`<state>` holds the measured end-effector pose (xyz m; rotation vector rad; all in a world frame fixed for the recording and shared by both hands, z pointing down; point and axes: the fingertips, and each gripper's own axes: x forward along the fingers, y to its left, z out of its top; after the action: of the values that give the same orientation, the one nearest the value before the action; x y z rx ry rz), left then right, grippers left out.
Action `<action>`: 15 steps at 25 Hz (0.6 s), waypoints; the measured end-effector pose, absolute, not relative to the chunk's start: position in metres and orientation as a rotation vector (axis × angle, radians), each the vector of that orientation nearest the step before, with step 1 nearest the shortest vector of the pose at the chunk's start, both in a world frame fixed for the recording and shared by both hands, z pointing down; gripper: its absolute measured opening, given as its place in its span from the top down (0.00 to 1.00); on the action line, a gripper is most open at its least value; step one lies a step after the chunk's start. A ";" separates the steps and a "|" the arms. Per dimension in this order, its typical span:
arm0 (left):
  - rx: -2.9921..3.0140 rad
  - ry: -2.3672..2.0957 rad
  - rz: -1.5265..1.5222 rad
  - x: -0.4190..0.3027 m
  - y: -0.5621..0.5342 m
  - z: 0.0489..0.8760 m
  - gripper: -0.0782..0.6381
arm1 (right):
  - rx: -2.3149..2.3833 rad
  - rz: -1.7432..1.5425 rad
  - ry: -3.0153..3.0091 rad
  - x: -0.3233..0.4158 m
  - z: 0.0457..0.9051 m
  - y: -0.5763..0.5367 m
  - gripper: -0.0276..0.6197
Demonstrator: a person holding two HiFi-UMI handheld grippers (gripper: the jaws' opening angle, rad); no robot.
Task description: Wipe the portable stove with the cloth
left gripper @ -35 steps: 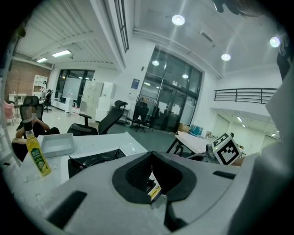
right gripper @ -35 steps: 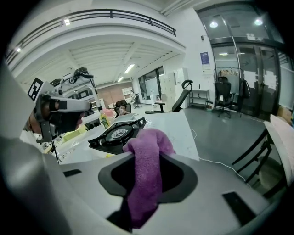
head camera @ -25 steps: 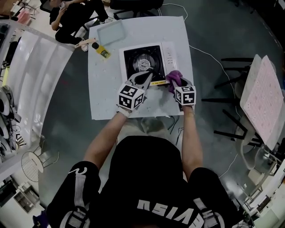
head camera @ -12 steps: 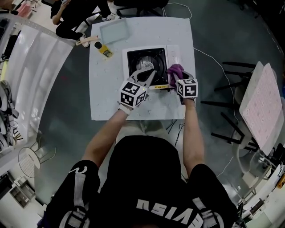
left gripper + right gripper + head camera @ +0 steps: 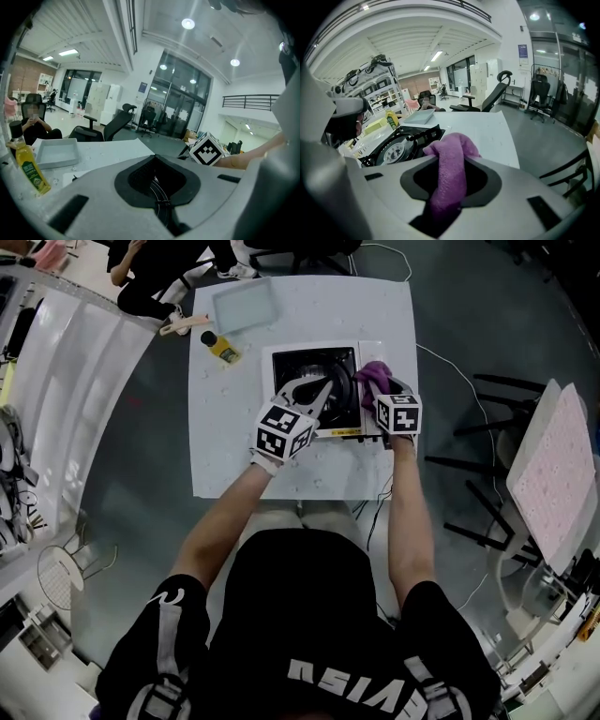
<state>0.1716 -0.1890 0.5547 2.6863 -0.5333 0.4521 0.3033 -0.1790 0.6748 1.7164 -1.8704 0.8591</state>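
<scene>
While our right gripper (image 5: pixel 382 388) pinches the purple cloth (image 5: pixel 374 373) at three o'clock on the white-framed portable stove (image 5: pixel 291 367), we should press flat; our left gripper (image 5: pixel 323 388) has jaws together.

Open-plan work hall: grey floor, glazed frontage, artificial lighting.
A white counter (image 5: pixel 309 474) stands on a glossy grey floor (image 5: pixel 469 324), with a loose cable (image 5: pixel 450 367) trailing across the floor beside it. Black-framed chairs (image 5: pixel 487 399) stand to its right. Beyond it are a black office chair (image 5: pixel 115 124), white lockers (image 5: pixel 105 105) and dark-framed glass doors (image 5: pixel 180 110). Recessed ceiling lights (image 5: pixel 188 23) are lit. A railed balcony (image 5: pixel 251 101) runs along the white wall, and a stocked shelving rack (image 5: pixel 377 91) stands at one side.
</scene>
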 end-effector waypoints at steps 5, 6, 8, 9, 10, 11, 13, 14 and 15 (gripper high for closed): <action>2.691 -0.534 0.455 0.174 -0.196 0.558 0.88 | 1.716 0.833 -1.872 0.306 0.675 -0.196 0.78; 2.693 -0.532 0.456 0.175 -0.197 0.558 0.88 | 1.715 0.827 -1.874 0.306 0.675 -0.200 0.78; 2.695 -0.535 0.455 0.177 -0.202 0.557 0.88 | 1.711 0.819 -1.878 0.307 0.674 -0.208 0.78; 2.695 -0.538 0.454 0.177 -0.204 0.557 0.88 | 1.707 0.816 -1.881 0.307 0.674 -0.212 0.78; 2.695 -0.542 0.452 0.177 -0.205 0.556 0.88 | 1.702 0.813 -1.885 0.307 0.674 -0.215 0.78; 2.694 -0.545 0.448 0.178 -0.206 0.556 0.88 | 1.697 0.810 -1.889 0.307 0.674 -0.218 0.78; 2.690 -0.551 0.438 0.179 -0.210 0.555 0.88 | 1.687 0.804 -1.897 0.308 0.674 -0.224 0.78; 2.688 -0.554 0.433 0.179 -0.211 0.555 0.88 | 1.684 0.802 -1.899 0.308 0.674 -0.228 0.78; 2.687 -0.556 0.427 0.179 -0.213 0.554 0.88 | 1.683 0.800 -1.899 0.309 0.675 -0.231 0.78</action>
<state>0.1793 -0.2129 0.5538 2.6866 -0.5563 0.4272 0.3087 -0.2312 0.6746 1.6826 -1.8993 0.8003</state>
